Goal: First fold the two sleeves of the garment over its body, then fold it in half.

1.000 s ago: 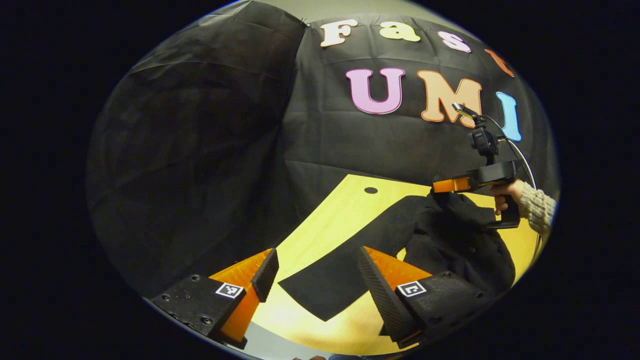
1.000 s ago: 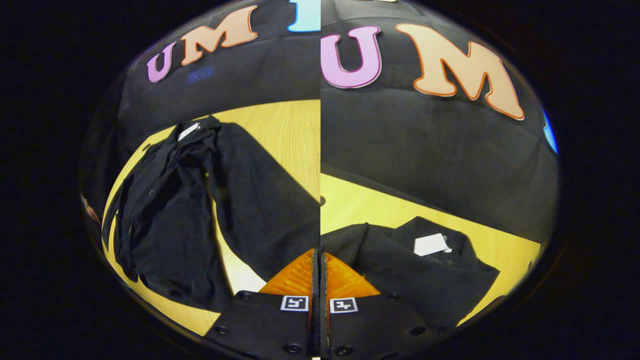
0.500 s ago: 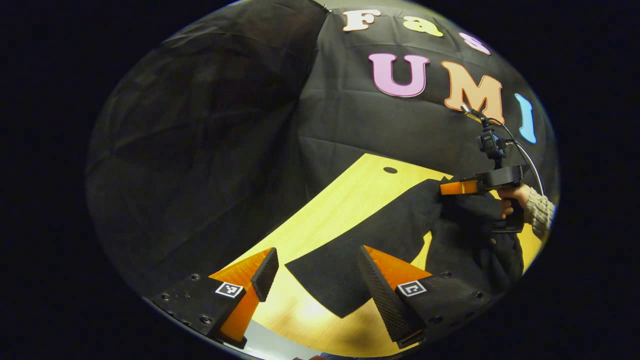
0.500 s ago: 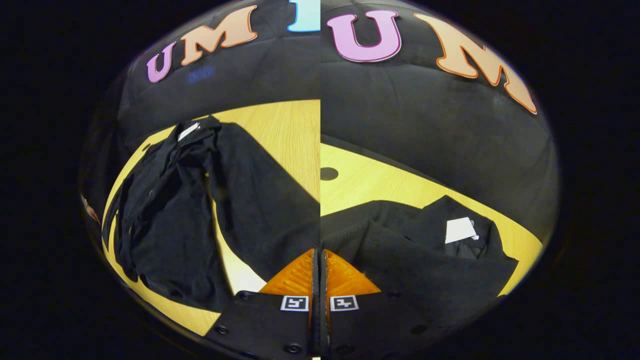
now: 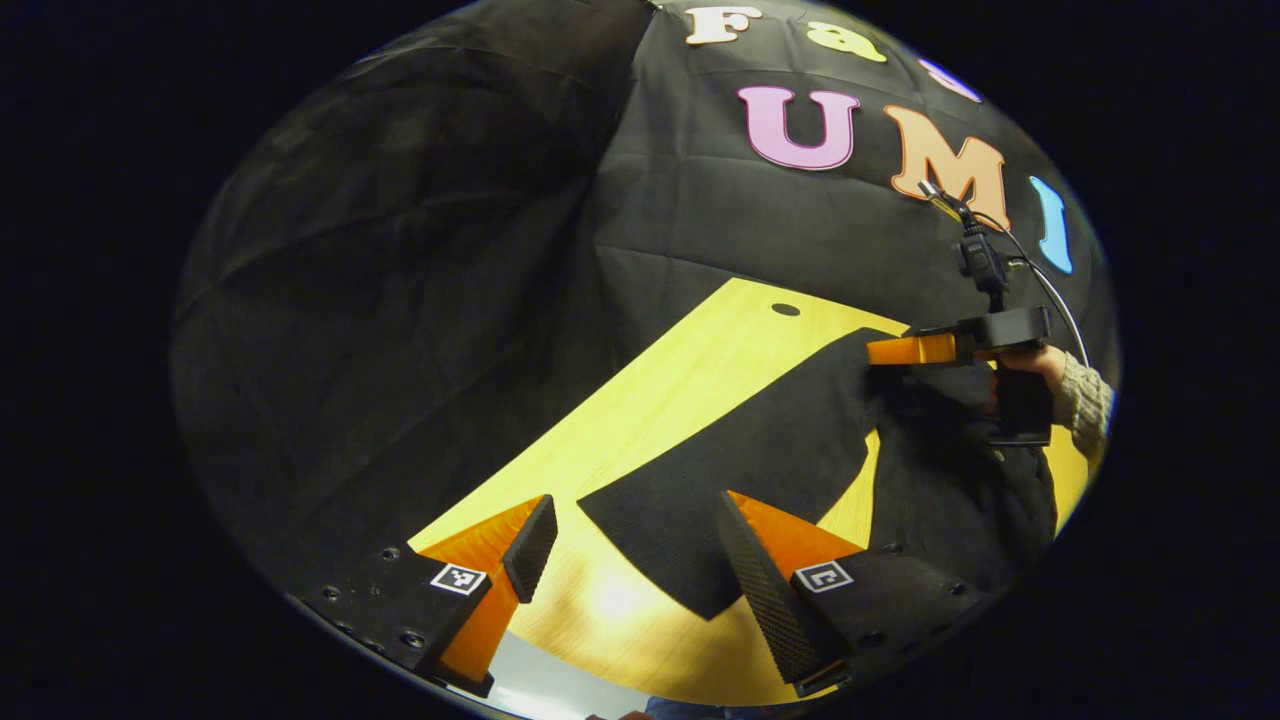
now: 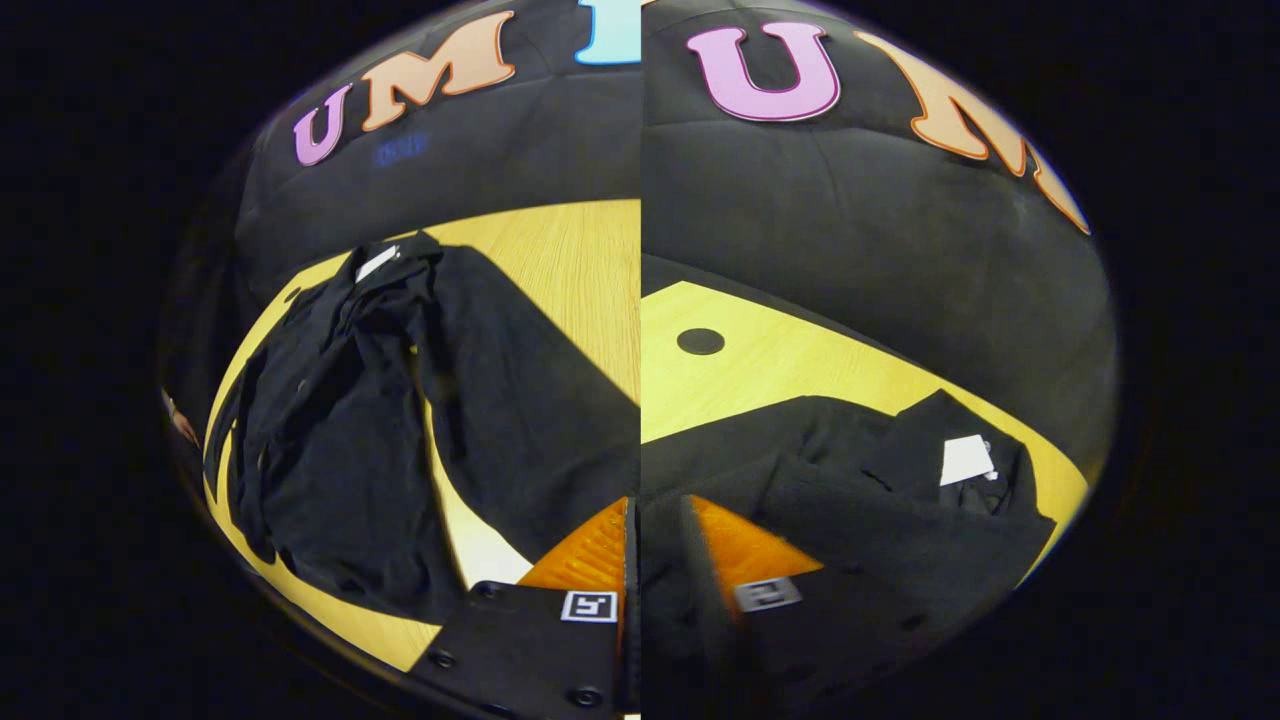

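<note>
Left gripper (image 5: 630, 560) spread wide, low over yellow wooden table (image 5: 660, 400), just above flat sleeve of black knitted garment (image 5: 740, 450). Right gripper (image 5: 905, 350) held level by a hand (image 5: 1040, 365) above the bunched garment body, far side; fingers parting slightly in right gripper view, grip on cloth impossible to tell.

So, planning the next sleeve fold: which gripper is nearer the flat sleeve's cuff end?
Left. The left gripper is open, and the cuff end shows between its fingers. The right gripper is far up the garment, near the shoulder.

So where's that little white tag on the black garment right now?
In the right gripper view the white tag lies at the garment's collar end, right of centre, near the wooden table's far edge.
</note>
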A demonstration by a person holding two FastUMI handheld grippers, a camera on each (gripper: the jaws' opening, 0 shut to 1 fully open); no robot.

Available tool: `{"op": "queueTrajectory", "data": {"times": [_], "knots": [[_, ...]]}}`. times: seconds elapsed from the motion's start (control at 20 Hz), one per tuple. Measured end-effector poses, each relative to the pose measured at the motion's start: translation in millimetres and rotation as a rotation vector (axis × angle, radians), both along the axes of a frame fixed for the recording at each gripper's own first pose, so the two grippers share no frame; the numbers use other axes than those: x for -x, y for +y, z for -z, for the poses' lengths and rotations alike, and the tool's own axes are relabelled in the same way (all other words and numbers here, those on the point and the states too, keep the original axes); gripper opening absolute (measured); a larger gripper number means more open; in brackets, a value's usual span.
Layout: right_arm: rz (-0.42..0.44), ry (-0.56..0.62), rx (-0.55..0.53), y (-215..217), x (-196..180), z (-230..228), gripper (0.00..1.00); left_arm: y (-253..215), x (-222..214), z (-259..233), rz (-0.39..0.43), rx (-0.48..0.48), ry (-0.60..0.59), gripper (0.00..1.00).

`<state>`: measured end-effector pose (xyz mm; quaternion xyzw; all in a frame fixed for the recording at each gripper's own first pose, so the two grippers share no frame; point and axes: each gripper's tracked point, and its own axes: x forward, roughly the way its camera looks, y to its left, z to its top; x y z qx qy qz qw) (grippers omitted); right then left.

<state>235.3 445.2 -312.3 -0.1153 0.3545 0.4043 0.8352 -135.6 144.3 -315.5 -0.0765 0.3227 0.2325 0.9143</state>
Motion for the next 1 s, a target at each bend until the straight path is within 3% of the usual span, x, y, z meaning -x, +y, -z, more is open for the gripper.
{"op": "queueTrajectory", "data": {"times": [0.1, 0.15, 0.5, 1.0], "knots": [[0.014, 0.002, -0.042, 3, 1, -7, 0.02, -4, -4, 5, 0.019, 0.006, 0.005, 0.96], [0.028, -0.013, -0.062, 2, -3, -13, 0.5, -6, -6, 7, 0.03, 0.004, 0.008, 0.96], [0.09, -0.121, -0.098, -49, -17, -60, 0.51, -21, -12, 29, 0.087, 0.024, 0.055, 0.96], [0.254, -0.263, -0.091, -176, -25, -111, 0.51, -27, -20, 57, 0.113, 0.024, 0.138, 0.96]]}}
